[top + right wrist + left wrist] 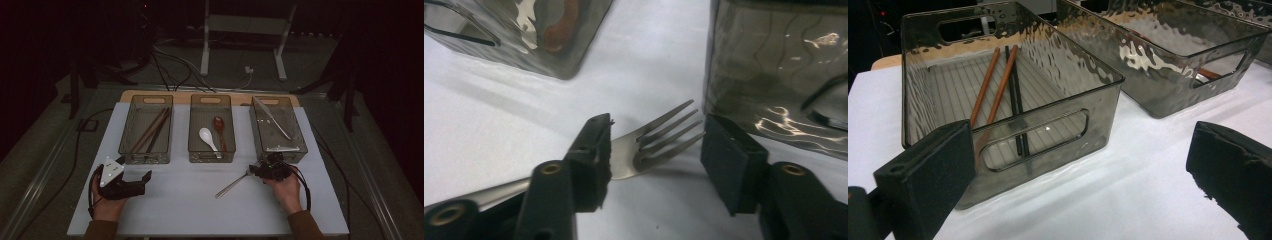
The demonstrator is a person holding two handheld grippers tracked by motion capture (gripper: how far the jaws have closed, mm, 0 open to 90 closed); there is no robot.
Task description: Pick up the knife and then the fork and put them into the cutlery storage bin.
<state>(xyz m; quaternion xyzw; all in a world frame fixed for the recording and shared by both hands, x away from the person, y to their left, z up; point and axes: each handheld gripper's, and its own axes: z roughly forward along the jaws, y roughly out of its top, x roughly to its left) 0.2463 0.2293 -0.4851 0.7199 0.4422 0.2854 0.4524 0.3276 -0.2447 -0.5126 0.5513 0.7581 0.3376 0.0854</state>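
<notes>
A metal fork (651,145) lies flat on the white worktop (190,200), in front of the gap between the middle bin (211,150) and the right bin (295,150). In the high view its handle runs toward the near left, and its tines point toward the right tongs (256,171).

In the right gripper view the fork's head sits between the two black jaws of the right tongs (656,150). The left jaw stands at the neck of the fork, touching or almost touching its edge — which of the two cannot be told. The right jaw stands just clear of the tine tips, with a small strip of worktop showing between them. So these tongs are half spread around the fork's head, not yet pinching it. The handle passes out under the left jaw toward the lower left of that view.

The left tongs (145,179) rest on the worktop at the near left, well apart from the fork. In the left gripper view the left tongs (1078,165) are spread wide with nothing between them — they look toward the left bin (1058,135), which holds brown and black chopsticks (998,85).

The middle bin holds a white spoon (207,137) and a dark red spoon (220,127). A knife (272,117) leans in the right bin.
</notes>
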